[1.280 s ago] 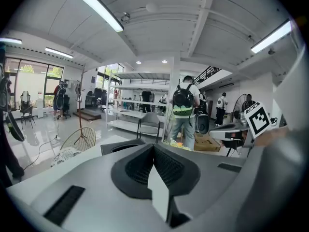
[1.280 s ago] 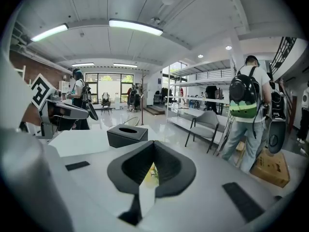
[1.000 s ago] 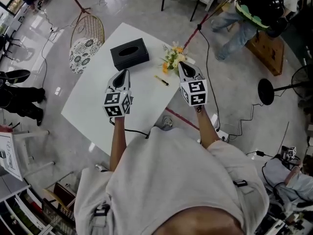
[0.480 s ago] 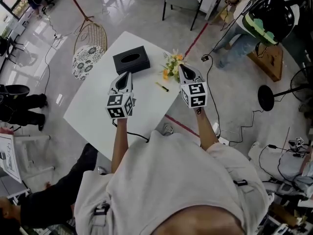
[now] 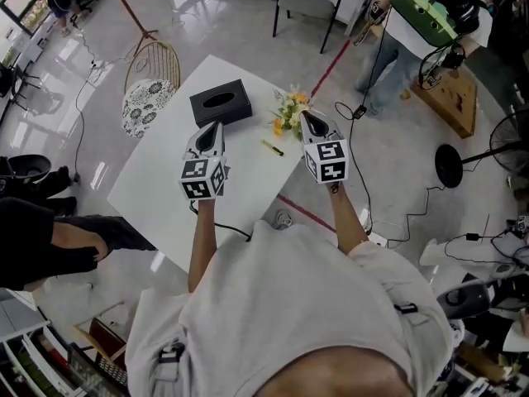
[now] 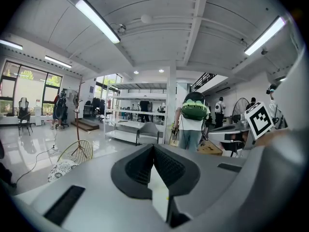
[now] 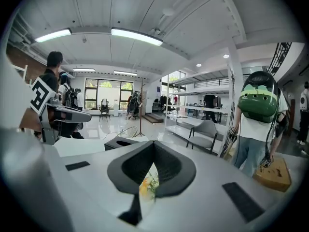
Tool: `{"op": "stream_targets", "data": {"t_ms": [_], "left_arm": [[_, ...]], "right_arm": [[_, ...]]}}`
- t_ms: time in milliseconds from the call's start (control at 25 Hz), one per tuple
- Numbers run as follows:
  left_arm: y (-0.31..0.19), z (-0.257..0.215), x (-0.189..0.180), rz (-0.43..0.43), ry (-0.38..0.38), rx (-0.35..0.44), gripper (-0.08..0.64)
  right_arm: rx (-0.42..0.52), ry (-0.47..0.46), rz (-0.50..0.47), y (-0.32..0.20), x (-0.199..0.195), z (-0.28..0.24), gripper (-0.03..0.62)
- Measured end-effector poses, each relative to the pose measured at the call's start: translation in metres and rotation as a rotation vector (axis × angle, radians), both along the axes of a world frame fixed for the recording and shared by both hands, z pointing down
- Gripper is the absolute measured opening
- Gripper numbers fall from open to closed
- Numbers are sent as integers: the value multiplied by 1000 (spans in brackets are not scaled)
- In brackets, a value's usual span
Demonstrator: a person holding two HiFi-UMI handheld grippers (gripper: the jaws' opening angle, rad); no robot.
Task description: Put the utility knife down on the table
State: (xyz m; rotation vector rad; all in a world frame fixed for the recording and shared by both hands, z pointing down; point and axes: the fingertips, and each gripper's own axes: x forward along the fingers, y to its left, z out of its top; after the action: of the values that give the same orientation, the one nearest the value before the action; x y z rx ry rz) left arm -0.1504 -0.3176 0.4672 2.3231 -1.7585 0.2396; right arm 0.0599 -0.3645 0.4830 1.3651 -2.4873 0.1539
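Left gripper (image 5: 212,127) and right gripper (image 5: 305,116) hover over the table (image 5: 157,184), jaws pressed together, empty. Knife (image 5: 273,147) lies on the table between them, just near of the flowers (image 5: 288,111).

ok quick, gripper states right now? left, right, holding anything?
Left gripper: closed, nothing between its jaws.
Right gripper: closed, nothing between its jaws.

White table (image 5: 161,193) smooth, matt; floor (image 5: 198,11) glossy, reflective; tissue box (image 5: 221,103) matt black.
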Motion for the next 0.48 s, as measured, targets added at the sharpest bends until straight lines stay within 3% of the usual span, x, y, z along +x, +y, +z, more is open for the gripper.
{"op": "stream_targets", "data": {"t_ms": [480], "left_arm": [[3,0,-3,-2,-1,-4,20]], "right_arm": [[-6,6,-7,2,-6,1,31]]}}
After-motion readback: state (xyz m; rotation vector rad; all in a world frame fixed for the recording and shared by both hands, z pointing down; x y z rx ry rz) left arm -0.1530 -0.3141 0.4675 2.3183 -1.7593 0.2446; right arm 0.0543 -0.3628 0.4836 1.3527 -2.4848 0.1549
